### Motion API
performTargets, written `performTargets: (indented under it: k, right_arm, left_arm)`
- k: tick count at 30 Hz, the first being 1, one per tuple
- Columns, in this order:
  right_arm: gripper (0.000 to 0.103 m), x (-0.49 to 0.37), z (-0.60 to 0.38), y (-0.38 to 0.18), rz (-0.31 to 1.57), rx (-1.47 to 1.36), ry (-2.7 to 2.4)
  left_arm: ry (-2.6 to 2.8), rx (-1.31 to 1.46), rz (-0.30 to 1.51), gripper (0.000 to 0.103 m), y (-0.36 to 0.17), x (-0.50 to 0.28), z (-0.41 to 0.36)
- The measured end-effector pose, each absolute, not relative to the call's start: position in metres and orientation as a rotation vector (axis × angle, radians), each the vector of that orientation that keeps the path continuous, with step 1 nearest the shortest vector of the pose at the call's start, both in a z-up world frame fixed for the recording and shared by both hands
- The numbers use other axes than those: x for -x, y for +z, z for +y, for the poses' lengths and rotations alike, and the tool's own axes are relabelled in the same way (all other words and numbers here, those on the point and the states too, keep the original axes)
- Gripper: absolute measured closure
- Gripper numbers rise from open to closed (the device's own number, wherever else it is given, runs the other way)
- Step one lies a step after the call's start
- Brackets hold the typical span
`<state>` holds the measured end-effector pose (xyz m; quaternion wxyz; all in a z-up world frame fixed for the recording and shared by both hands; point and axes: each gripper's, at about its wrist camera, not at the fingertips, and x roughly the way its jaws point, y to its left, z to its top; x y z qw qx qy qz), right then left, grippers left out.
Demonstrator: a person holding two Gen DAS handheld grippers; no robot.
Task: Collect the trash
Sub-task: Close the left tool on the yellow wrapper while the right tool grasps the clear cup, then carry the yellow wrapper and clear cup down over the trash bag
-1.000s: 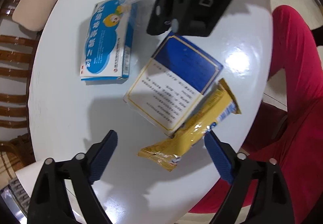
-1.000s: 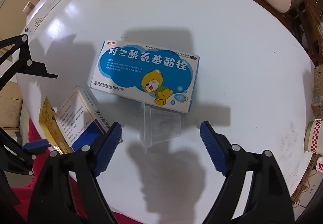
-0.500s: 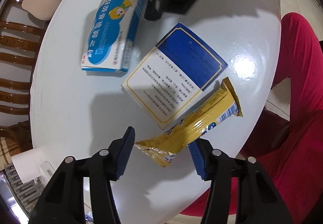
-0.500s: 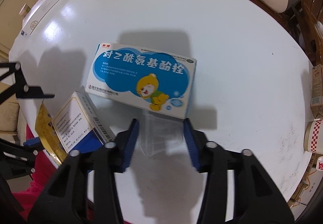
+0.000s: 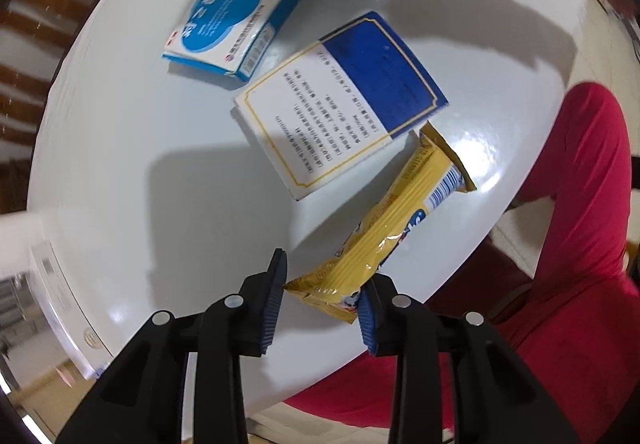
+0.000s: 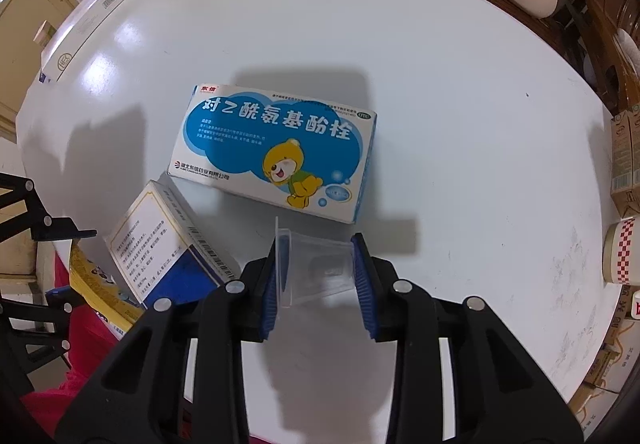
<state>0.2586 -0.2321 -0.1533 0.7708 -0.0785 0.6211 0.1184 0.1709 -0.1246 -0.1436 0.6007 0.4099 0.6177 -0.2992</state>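
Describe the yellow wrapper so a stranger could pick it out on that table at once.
On the round white table, look to the edge nearest the person in red trousers. There, beside the blue-and-white box, lies the yellow wrapper, one end between the left gripper fingers. It is the only crinkly, shiny yellow packet; its neighbours are stiff cardboard boxes.

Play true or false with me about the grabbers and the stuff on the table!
1. The right gripper pinches a clear plastic cup. True.
2. The left gripper closes on the bear box. False: it closes around the end of the yellow wrapper.
3. The wrapper lies beside the blue-and-white box. True.
4. The table is black. False: it is white.
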Motion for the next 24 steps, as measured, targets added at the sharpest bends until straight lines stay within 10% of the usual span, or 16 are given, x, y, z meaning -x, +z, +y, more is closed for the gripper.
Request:
performTargets:
  k: [24]
  right_arm:
    - [0.070, -0.213, -0.230, -0.104, 1.252, 0.209, 0.205]
  left_arm:
    - [-0.613, -0.790, 1.335, 0.072, -0.074, -0.192, -0.112]
